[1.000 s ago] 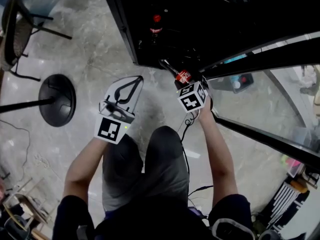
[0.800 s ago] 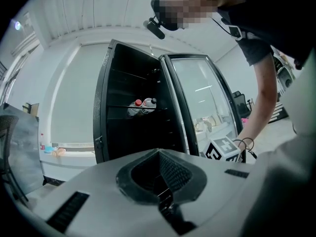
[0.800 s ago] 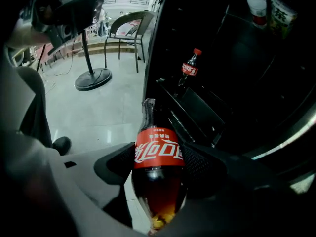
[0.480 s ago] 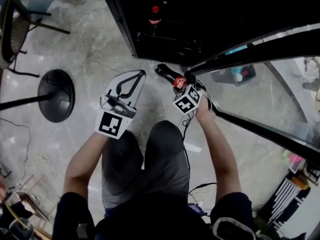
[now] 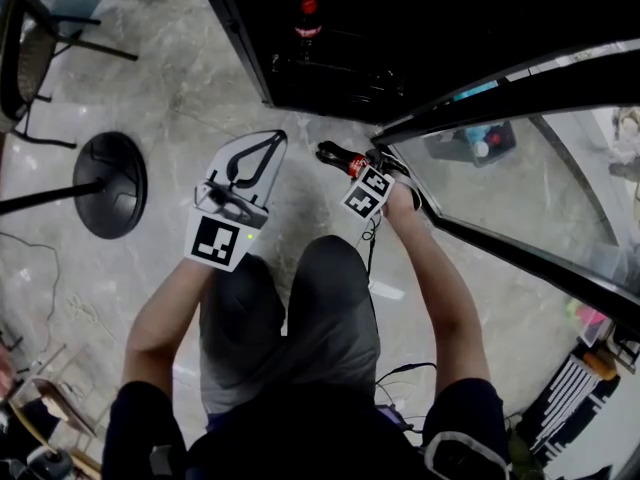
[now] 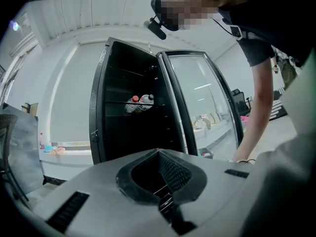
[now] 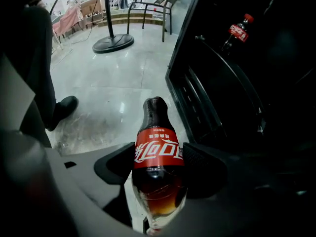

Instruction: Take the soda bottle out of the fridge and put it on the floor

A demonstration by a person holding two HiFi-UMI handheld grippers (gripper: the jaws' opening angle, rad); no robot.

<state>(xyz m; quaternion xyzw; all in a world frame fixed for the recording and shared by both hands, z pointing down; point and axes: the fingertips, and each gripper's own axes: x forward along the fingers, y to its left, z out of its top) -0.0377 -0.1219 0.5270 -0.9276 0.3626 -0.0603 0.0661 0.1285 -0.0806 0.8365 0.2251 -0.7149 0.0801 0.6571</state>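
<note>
Although the marker cube hides most of your right hand-held gripper (image 5: 352,165) in the head view, the soda bottle (image 5: 335,155) sticks out past it towards the left. It is off the floor (image 5: 180,88), just outside the open front of the fridge (image 5: 400,38). Its other end is hidden under the cube. Your left hand-held gripper (image 5: 262,153) hangs apart from it, over bare floor near the round stand base (image 5: 112,185). A second bottle (image 5: 308,23) stands deep in the dark fridge, hard to make out beyond its red cap.

In the left gripper view, the left hand-held gripper (image 6: 165,174) has its jaws pressed together on nothing. It looks up at the fridge (image 6: 128,122) and its glass door (image 6: 197,107). Small bottles (image 6: 140,102) on a shelf are too small to tell apart.

In the right gripper view, your right hand-held gripper (image 7: 157,169) is clamped on the soda bottle (image 7: 157,154), one jaw on each side at the red label. The bottle's base points away from you and its neck end is cut off at the bottom edge. Beyond it lies the floor (image 7: 113,83), with the fridge (image 7: 232,83) just to the right, where the second bottle (image 7: 238,31) stands.
</note>
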